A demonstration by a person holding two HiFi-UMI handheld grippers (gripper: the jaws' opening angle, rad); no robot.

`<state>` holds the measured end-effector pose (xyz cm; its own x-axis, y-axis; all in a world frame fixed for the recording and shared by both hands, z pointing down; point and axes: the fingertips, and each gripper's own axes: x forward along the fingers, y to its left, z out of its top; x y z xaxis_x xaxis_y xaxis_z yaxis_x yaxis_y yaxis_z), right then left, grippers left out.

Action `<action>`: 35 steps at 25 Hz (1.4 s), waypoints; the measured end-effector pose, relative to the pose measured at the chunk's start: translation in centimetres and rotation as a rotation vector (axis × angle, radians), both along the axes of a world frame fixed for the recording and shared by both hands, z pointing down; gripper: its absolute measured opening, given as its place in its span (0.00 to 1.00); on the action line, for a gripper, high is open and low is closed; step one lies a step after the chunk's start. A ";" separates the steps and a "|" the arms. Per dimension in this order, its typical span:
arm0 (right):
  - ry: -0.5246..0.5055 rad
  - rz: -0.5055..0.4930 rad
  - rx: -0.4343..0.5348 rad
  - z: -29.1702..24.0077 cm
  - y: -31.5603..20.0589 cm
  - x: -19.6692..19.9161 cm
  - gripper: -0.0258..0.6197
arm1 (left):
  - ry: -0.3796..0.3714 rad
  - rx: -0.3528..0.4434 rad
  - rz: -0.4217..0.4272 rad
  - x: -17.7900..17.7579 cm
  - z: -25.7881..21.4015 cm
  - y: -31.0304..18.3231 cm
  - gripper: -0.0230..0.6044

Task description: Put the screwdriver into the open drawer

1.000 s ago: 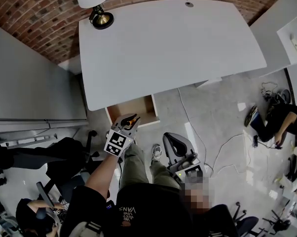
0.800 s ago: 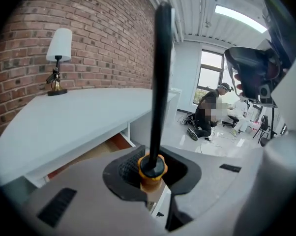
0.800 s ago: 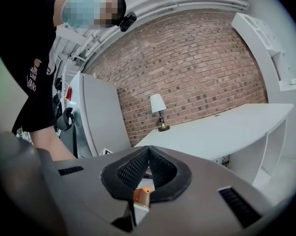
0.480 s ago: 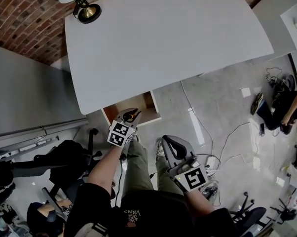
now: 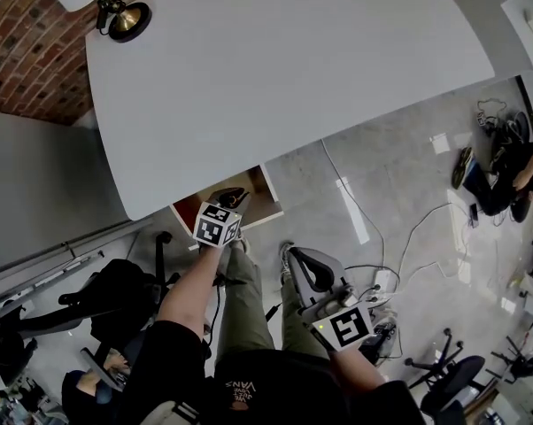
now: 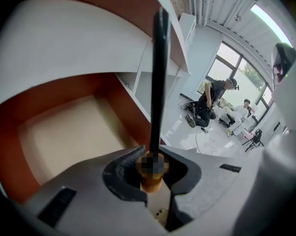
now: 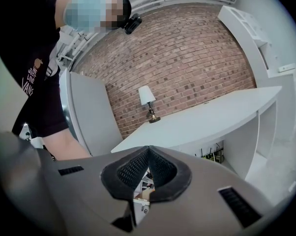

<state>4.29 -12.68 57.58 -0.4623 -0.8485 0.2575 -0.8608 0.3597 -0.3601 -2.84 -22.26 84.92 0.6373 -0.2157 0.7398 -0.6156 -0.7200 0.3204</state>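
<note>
An open drawer [image 5: 256, 190] with a wooden inside juts from under the white desk [image 5: 275, 69]. My left gripper [image 5: 227, 198] hangs right over it, pointing steeply down. In the left gripper view, the left gripper [image 6: 151, 154] is shut on the screwdriver [image 6: 158, 82]. The orange handle sits between the pads and the black shaft points ahead over the drawer's pale floor [image 6: 74, 132]. My right gripper [image 5: 302, 264] is lower right by the person's knee. Seen in the right gripper view, the right gripper [image 7: 148, 150] is shut with nothing in it.
A brass-footed lamp [image 5: 125, 20] stands at the desk's far left corner, before a brick wall [image 5: 19, 51]. Black office chairs [image 5: 116, 282] crowd the floor to the left. Cables [image 5: 399, 255] trail over the floor at right, where a person [image 5: 501, 189] crouches.
The left gripper has sunk with the screwdriver, from in front of the drawer to right over its opening. The right gripper has come down a little too. Both grips are unchanged.
</note>
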 end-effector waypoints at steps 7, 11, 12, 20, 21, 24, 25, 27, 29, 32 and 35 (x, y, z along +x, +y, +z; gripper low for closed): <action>-0.013 0.022 -0.017 1.7 -0.4 1.0 0.04 | -0.054 -0.061 0.019 0.9 3.9 -0.6 0.14; -0.021 0.028 -0.037 2.5 -0.1 1.2 0.04 | -0.078 -0.126 0.016 1.2 5.6 -1.2 0.14; -0.023 0.030 -0.042 2.8 -0.1 1.2 0.04 | -0.084 -0.153 0.011 1.2 6.0 -1.3 0.14; -0.030 0.038 -0.056 3.7 0.0 1.4 0.04 | -0.132 -0.327 -0.003 1.1 8.1 -1.1 0.14; -0.030 0.038 -0.057 3.7 0.0 1.3 0.04 | -0.139 -0.329 0.000 1.0 8.2 -1.1 0.14; -0.030 0.034 -0.058 3.7 -0.2 1.1 0.04 | -0.164 -0.328 0.006 0.6 8.7 -1.2 0.14; -0.030 0.032 -0.060 3.7 -0.3 1.0 0.04 | -0.166 -0.329 0.003 0.5 8.9 -1.3 0.14; -0.029 0.029 -0.068 3.9 -0.3 1.0 0.04 | -0.169 -0.336 -0.003 0.4 9.2 -1.4 0.14; -0.028 0.026 -0.074 4.1 -0.3 1.1 0.04 | -0.176 -0.340 -0.002 0.3 9.5 -1.5 0.14; -0.023 0.025 -0.075 4.3 -0.3 1.3 0.04 | -0.193 -0.347 0.009 0.2 9.9 -1.4 0.14; -0.021 0.023 -0.081 4.6 -0.5 1.3 0.04 | -0.205 -0.354 0.011 -0.1 10.2 -1.3 0.17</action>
